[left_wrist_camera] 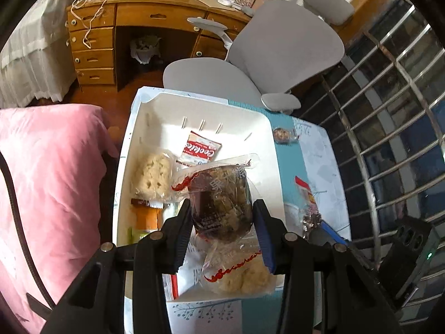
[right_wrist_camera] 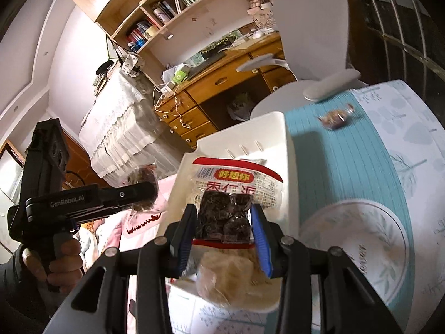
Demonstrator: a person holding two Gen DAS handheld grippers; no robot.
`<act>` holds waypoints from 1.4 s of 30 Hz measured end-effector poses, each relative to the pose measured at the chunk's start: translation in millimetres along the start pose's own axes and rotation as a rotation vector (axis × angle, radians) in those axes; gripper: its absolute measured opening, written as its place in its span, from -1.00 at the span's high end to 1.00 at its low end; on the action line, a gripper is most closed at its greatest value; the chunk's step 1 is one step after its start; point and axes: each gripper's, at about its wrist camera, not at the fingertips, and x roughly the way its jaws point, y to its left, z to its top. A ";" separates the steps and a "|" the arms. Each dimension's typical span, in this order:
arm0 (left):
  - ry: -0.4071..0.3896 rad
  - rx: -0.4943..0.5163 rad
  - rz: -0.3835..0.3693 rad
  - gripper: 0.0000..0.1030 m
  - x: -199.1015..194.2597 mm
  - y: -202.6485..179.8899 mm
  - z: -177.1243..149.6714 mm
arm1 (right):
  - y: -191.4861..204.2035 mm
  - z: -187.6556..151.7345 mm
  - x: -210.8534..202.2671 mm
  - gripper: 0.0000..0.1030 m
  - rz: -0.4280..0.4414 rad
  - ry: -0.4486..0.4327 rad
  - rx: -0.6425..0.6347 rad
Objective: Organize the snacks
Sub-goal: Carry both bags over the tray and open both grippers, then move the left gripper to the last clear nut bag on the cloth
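Note:
My left gripper is shut on a dark brown cake in a clear wrapper, held above the white bin. The bin holds a pale puffed cake, a red-and-white cookie packet, an orange packet and another pale wrapped snack. My right gripper is shut on a red-and-white packet of dark dried fruit, over the near end of the white bin. The left gripper with its dark cake shows at the left of the right wrist view.
The bin stands on a teal-and-white tablecloth. A small wrapped snack lies loose on it, and a patterned plate sits to the right. A grey office chair and a wooden desk are beyond; a pink bedcover lies left.

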 end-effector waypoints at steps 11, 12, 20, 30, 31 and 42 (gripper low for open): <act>0.020 0.078 0.017 -0.47 1.4 -9.8 29.8 | -4.8 3.0 9.5 -0.13 -0.081 0.062 0.041; 0.031 0.101 0.018 -0.47 2.9 -15.6 34.1 | -6.2 3.0 7.4 -0.17 -0.096 0.060 0.044; 0.107 0.335 -0.007 -0.58 20.8 -84.7 66.5 | -44.1 3.9 -12.7 -0.35 -0.214 0.074 0.115; 0.208 0.532 0.004 -0.58 74.3 -163.5 90.1 | -105.3 11.8 -25.0 -0.41 -0.302 0.095 0.167; 0.216 0.553 0.011 -0.58 81.5 -170.6 91.3 | -110.9 13.4 -24.6 -0.41 -0.304 0.101 0.169; 0.298 0.700 0.102 -0.58 182.8 -238.5 103.2 | -177.7 23.8 -18.7 -0.41 -0.390 0.118 0.155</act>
